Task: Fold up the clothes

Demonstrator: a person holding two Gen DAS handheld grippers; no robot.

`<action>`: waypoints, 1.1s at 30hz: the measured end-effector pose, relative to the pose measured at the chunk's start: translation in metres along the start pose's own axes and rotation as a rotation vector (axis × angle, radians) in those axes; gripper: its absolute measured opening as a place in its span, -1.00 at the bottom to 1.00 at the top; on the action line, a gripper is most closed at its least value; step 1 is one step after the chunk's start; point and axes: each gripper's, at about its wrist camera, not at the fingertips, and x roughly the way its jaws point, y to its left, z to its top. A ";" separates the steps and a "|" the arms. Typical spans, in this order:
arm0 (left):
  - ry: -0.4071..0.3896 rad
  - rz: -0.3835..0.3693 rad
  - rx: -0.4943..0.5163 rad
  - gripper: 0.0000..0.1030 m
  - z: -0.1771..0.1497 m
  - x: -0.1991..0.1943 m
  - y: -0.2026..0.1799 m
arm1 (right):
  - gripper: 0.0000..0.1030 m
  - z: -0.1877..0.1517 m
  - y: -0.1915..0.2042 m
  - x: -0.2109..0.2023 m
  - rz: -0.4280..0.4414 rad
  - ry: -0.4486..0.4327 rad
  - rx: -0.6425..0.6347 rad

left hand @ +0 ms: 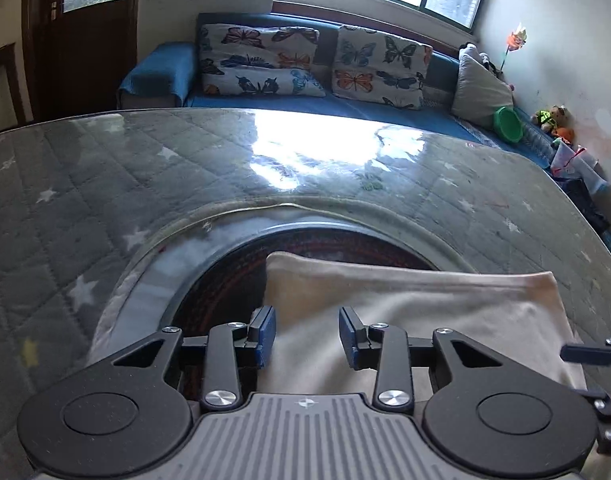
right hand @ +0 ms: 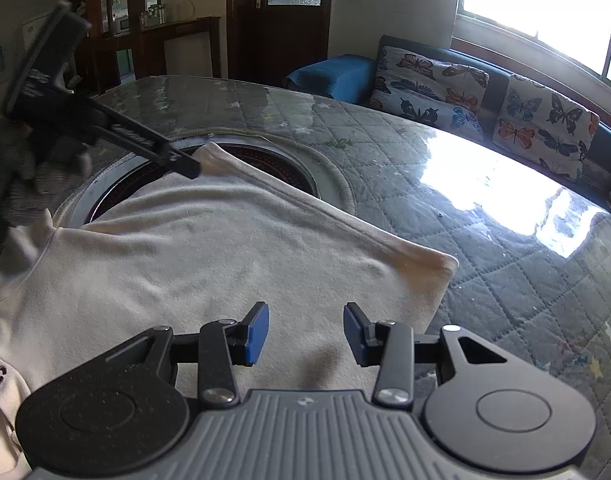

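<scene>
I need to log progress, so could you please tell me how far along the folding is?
Done: the cream cotton garment lies spread on the grey quilted star-print table cover, one straight folded edge showing. In hand: nothing; the left hand-held gripper and right hand-held gripper hover open above it. Left: further folds.

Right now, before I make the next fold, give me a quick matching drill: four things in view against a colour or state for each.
Things:
1. garment
2. left gripper
3. sofa
4. bowl

Descriptions:
A. green
B. blue
C. cream, lying flat on the table
D. open, above the cloth's edge

Pairs: 1-C, 2-D, 3-B, 4-A
</scene>
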 end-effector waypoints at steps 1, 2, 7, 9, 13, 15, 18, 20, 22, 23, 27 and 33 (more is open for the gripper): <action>-0.006 0.006 0.015 -0.44 0.000 0.003 -0.002 | -0.19 -0.001 -0.001 0.000 0.001 0.001 0.003; -0.012 0.012 0.031 -0.80 0.000 0.006 -0.004 | -0.19 -0.002 -0.001 0.000 0.001 0.001 0.005; -0.051 0.113 0.077 -0.97 -0.001 0.013 -0.004 | -0.09 -0.007 -0.005 0.004 -0.011 0.012 0.015; -0.054 0.119 0.065 -0.96 0.000 0.013 0.000 | -0.05 -0.008 -0.007 0.004 -0.013 0.008 0.026; -0.048 0.117 0.031 -0.61 0.001 -0.002 0.012 | -0.04 -0.007 -0.004 0.002 -0.024 0.008 0.013; -0.067 0.142 0.027 -0.47 -0.002 -0.021 0.021 | -0.04 -0.005 0.001 -0.001 -0.024 0.004 -0.002; -0.090 0.165 -0.016 -0.44 -0.014 -0.058 0.040 | -0.04 -0.001 0.013 -0.008 0.001 -0.011 -0.028; -0.094 0.214 -0.037 -0.44 -0.025 -0.082 0.056 | -0.04 0.002 0.022 -0.012 0.025 -0.019 -0.041; -0.105 0.267 -0.054 -0.44 -0.042 -0.107 0.072 | -0.05 0.005 0.036 -0.014 0.065 -0.021 -0.068; -0.111 0.293 -0.063 -0.44 -0.051 -0.120 0.080 | -0.05 0.007 0.045 -0.014 0.088 -0.022 -0.085; -0.118 0.357 -0.153 -0.44 -0.087 -0.162 0.111 | -0.06 0.013 0.080 -0.018 0.171 -0.029 -0.152; -0.097 0.381 -0.259 -0.39 -0.135 -0.197 0.143 | -0.07 0.016 0.139 -0.028 0.302 -0.031 -0.272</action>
